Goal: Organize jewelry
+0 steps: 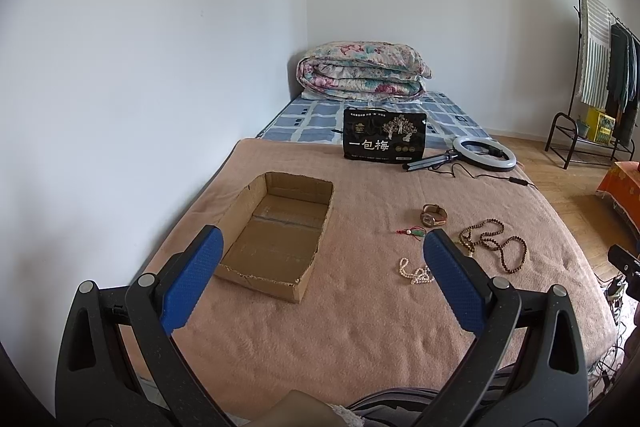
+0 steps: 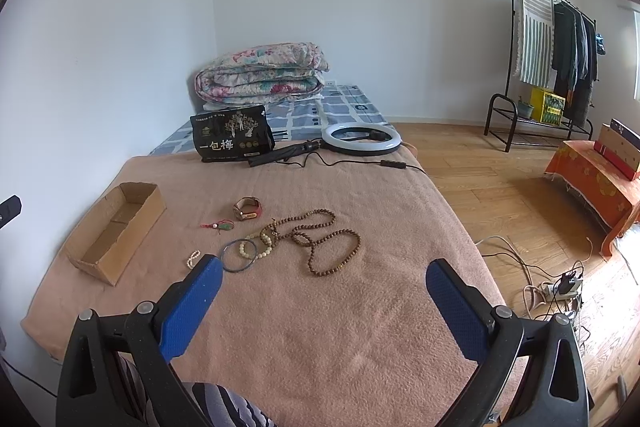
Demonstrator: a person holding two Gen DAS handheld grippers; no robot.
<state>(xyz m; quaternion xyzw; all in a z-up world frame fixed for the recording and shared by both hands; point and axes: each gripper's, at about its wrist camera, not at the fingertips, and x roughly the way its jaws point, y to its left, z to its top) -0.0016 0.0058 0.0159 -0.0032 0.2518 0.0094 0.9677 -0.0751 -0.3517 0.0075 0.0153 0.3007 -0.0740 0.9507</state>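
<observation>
- L gripper (image 1: 323, 241): blue pads wide apart, nothing between them, held above the blanket (image 1: 340, 339). Its right finger (image 1: 454, 283) covers part of the jewelry pile in the left wrist view.
- R gripper (image 2: 324, 267): pads also spread wide, nothing gripped, over bare blanket on the near side of the jewelry.
- Landmark = cardboard box (image 1: 276, 235), shallow, open top, torn near rim, sitting on blanket at the wall side. Inside shows only cardboard.
- All jewelry lies right of box, outside it, on blanket:
  - watch (image 2: 248, 209), furthest back of the group; dial not readable.
  - red-cord charm w/ green piece (image 2: 218, 225), between box and watch, nearer than the watch.
  - long brown bead strand (image 2: 320, 241), looped, furthest from box.
  - blue bangle (image 2: 239, 255) and pale bead bracelets (image 2: 256, 247) overlap; count of pale ones hard to tell.
  - small pearl strand (image 2: 193, 259), closest to box; partly hidden behind R gripper's left finger in right wrist view, clearer in left wrist view (image 1: 416, 273).
- Beyond box, far end of blanket: black snack bag (image 1: 384, 139) upright, ring light (image 1: 484, 153) lying flat w/ cable, folded quilt (image 1: 362, 73) behind.
- Clothes rack (image 2: 552, 39) on floor, far right of box; garments too small to identify.
</observation>
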